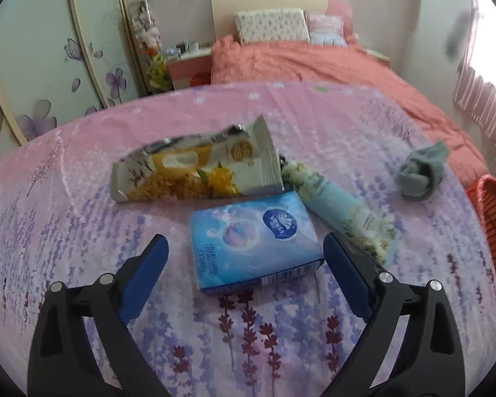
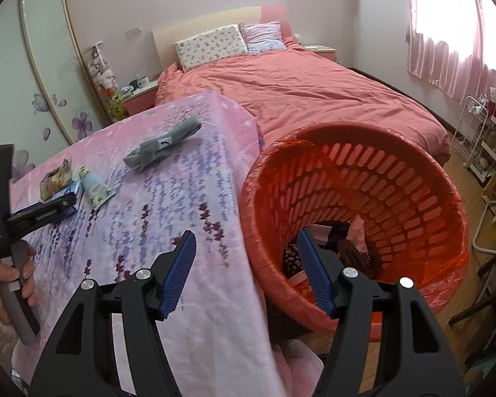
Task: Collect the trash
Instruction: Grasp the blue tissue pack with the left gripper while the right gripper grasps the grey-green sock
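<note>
Blue tissue pack point(image 1: 255, 244) lay on the table point(image 1: 66, 218) straight ahead of the open left claw point(image 1: 244, 258), long axis pointing away, between its empty jaws; the right claw point(image 2: 246, 274), open and empty, hung by the red basket point(image 2: 423, 178).

I had open cloth on both sides of the tissue pack point(image 1: 254, 241). At twelve o'clock the snack wrapper point(image 1: 198, 168) blocked the way, at two o'clock the tube point(image 1: 340, 205) lay against it. The basket point(image 2: 373, 178) mouth stood unobstructed off the table point(image 2: 168, 205) edge.
</note>
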Motion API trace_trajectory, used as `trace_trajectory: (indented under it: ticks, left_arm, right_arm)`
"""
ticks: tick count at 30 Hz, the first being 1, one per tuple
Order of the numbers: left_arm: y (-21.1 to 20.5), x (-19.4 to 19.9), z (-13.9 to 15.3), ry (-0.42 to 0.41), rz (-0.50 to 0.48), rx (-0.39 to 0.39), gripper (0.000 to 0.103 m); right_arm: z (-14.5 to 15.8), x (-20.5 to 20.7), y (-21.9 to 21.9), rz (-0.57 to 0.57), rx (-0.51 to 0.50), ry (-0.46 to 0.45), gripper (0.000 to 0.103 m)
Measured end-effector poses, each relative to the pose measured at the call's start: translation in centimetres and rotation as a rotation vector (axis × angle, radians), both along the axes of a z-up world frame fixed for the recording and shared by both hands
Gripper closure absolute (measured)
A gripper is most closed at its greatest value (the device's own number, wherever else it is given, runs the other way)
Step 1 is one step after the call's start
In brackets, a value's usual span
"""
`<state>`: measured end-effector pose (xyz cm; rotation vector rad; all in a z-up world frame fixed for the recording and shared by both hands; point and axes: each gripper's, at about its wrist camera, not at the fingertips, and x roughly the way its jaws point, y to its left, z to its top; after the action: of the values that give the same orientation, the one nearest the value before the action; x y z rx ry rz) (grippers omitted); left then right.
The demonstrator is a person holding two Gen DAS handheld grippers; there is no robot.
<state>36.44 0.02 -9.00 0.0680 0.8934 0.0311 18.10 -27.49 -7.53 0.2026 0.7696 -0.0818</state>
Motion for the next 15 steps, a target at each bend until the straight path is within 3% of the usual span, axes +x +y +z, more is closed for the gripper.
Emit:
trace_trajectory:
  ticks: [3,8,15]
  left_arm:
    - [0.2,1.0,-0.3,0.027,0.008,-0.009,0.025]
    - [1.1,1.3,-0.3,0.025,0.03,-0.034,0.027]
    - [6.4,-3.3,-0.4,0.019,0.025,0.022,0.026]
  right_arm:
    - [0.0,0.1,0.5,0.006,0.003,0.006,0.039]
    - [-0.3,0.3,1.6,0.022,0.015,0.017,0.039]
    - [-1.0,0.6,3.8,0.071,0.013,0.033,0.036]
